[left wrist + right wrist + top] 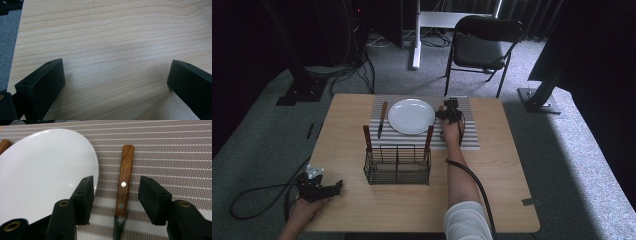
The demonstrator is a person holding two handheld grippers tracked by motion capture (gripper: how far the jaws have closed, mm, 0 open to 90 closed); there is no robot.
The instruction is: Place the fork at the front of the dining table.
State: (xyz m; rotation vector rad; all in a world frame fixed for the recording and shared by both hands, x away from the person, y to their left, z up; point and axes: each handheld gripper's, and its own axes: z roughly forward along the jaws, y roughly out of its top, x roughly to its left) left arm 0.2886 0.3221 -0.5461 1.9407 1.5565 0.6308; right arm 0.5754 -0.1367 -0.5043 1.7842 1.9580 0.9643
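Observation:
A white plate (411,116) sits on a striped placemat (469,135) at the far middle of the wooden table. My right gripper (449,111) is at the plate's right rim. In the right gripper view its jaws (117,182) are open, one on each side of a wooden-handled utensil (124,182). The utensil lies flat on the placemat (175,157) beside the plate (45,170), and neither pad touches it. My left gripper (337,186) rests at the table's near left edge. It stands open (116,72) over bare wood (112,37).
A wooden-handled knife (382,119) lies left of the plate. A black wire caddy (397,164) stands in front of the placemat with two wooden handles (367,136) sticking up from it. A black folding chair (482,42) is beyond the table.

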